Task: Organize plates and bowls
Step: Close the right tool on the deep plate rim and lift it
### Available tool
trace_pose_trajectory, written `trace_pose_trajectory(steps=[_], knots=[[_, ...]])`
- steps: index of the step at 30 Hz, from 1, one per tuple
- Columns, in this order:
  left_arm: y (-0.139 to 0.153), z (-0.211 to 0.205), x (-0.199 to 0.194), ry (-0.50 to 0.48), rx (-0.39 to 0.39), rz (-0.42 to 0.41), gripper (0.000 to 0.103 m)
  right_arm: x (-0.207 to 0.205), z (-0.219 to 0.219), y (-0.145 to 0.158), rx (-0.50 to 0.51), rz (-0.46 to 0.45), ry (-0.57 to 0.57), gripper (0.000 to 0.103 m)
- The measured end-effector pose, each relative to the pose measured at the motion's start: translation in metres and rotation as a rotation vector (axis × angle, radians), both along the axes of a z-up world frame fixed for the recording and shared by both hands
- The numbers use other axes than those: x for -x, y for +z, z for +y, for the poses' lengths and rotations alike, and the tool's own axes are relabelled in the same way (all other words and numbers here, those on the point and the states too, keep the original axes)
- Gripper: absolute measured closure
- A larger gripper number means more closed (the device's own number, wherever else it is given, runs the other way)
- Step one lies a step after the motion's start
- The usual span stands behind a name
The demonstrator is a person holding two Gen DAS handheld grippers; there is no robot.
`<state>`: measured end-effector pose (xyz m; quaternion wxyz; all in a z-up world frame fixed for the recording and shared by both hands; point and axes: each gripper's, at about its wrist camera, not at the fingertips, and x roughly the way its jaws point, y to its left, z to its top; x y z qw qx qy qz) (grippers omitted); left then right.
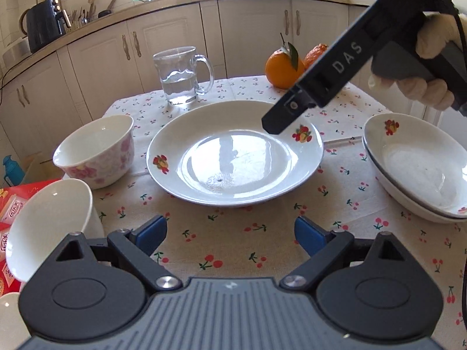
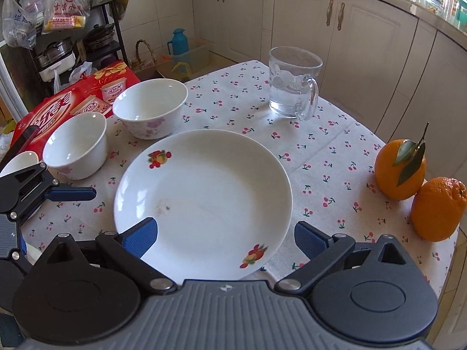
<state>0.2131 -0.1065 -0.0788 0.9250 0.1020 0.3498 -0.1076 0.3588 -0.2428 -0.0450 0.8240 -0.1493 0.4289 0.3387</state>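
Observation:
A large white plate [image 1: 233, 157] with fruit prints lies mid-table; it also shows in the right wrist view [image 2: 204, 201]. Two stacked plates [image 1: 420, 166] sit at the right. A pink-flowered bowl [image 1: 96, 151] and a plain white bowl [image 1: 49, 224] stand at the left; both show in the right wrist view, flowered [image 2: 151, 108] and white [image 2: 76, 145]. My left gripper [image 1: 230, 234] is open and empty, near the plate's front edge. My right gripper [image 2: 226, 237] is open, hovering over the plate's near rim; its finger [image 1: 286, 113] hangs above the plate's far rim.
A glass mug of water [image 1: 181, 75] stands at the back of the table, also in the right wrist view [image 2: 292, 84]. Two oranges [image 2: 420, 186] sit at the table's right edge. A red carton [image 2: 73, 99] lies beside the bowls. Cabinets surround the table.

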Motion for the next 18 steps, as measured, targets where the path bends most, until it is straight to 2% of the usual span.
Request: trace_pose_trajectory(steps=[8,18], knots=[[-0.009,-0.003,-0.019,-0.003,0.011,-0.002,0.009,-0.053,0.006,-0.025,-0.020,0.058,0.035,0.016],[-0.009,-0.002,-0.028,-0.014,0.029,-0.021,0.011,-0.087,0.012,-0.045,-0.080,0.124,0.061,0.033]])
